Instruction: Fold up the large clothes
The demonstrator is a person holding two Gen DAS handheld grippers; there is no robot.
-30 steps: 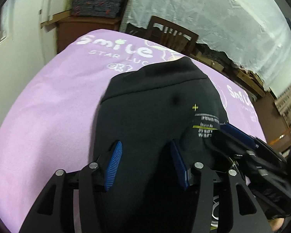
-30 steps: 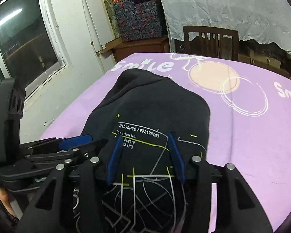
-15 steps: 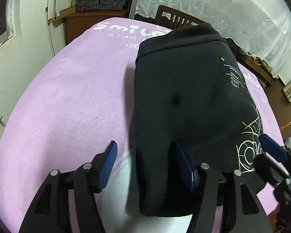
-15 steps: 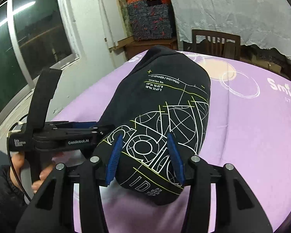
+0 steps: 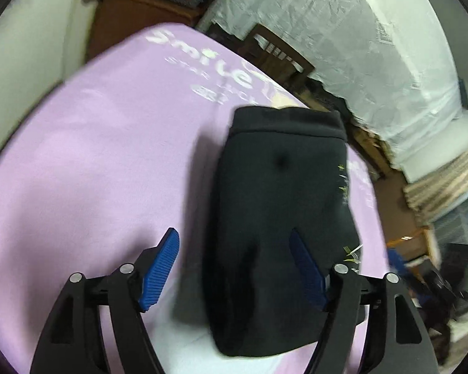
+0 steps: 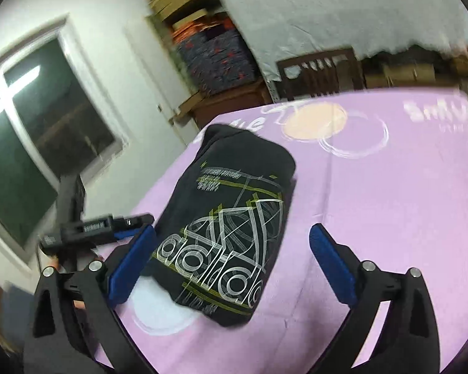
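- Folded black garment (image 6: 234,224) lies flat on the purple cloth-covered table (image 6: 390,218), at centre of the right wrist view; white and yellow line print faces up.
- In the left wrist view the same garment (image 5: 280,218) fills the centre and lower middle, plain black side toward the camera, image blurred.
- Right gripper (image 6: 231,265): jaws have just been opening and stand wide apart; the garment's near end appears between the blue pads, which do not press on it.
- Left gripper (image 5: 234,268): jaws have just been opening, spread wide; nothing clamped. Right pad overlaps the garment in the picture; contact cannot be told.
- Left gripper also appears at middle left of the right wrist view.
- Wooden chair (image 6: 318,71) stands beyond the table's far edge, upper centre.
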